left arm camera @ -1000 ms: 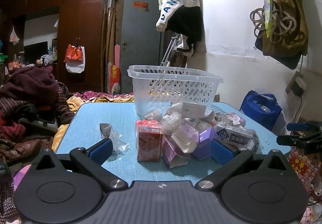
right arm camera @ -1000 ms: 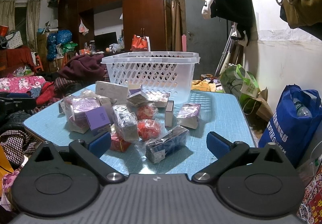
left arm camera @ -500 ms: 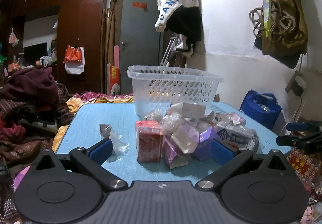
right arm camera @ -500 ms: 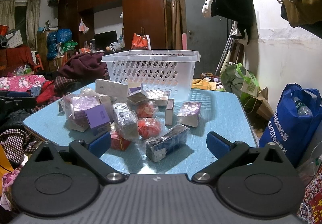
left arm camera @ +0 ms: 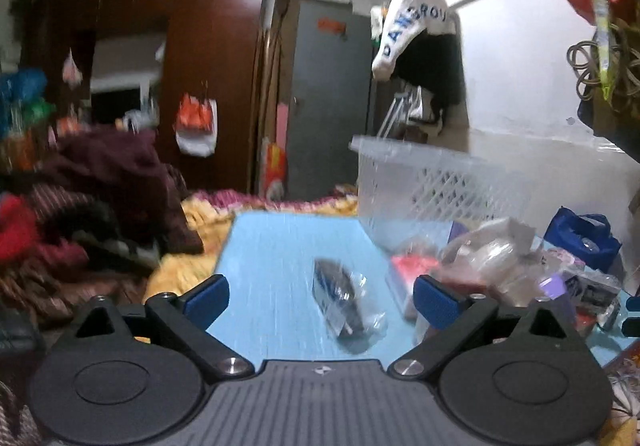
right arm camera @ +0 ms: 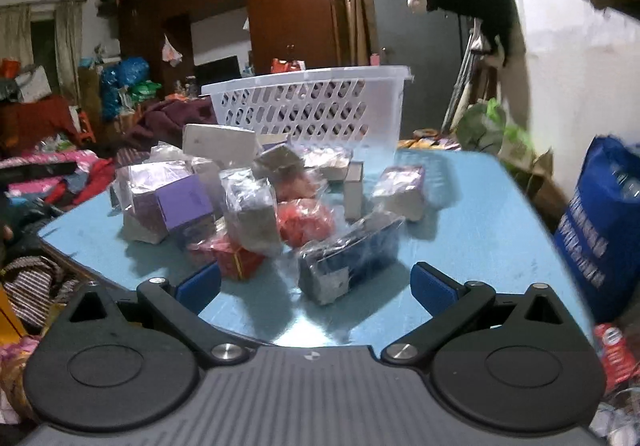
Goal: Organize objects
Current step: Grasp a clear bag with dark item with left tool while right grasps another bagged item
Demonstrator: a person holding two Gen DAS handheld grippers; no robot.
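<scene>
My left tool [left arm camera: 320,296] gapes wide, empty, over a dark plastic-wrapped packet [left arm camera: 344,302]. My right tool [right arm camera: 316,284], likewise wide, faces a wrapped blue box [right arm camera: 352,258] on the light-blue table [right arm camera: 472,230].

Light blue table [right arm camera: 472,230], white plastic basket [right arm camera: 312,113] at far edge, heap of wrapped boxes [right arm camera: 256,201], lone bagged dark item [left arm camera: 340,298]

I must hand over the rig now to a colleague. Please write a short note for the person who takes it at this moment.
Left gripper: open, holding nothing, with a small dark item in a clear bag lying between its fingers on the blue table.
Right gripper: open, empty, facing a dark blue wrapped box.
White basket: at the far side of the table; nothing shows through its wall.
Wrapped boxes and packets: all piled on the table before the basket.
Done: nothing visibly sorted.
Left: everything.
</scene>
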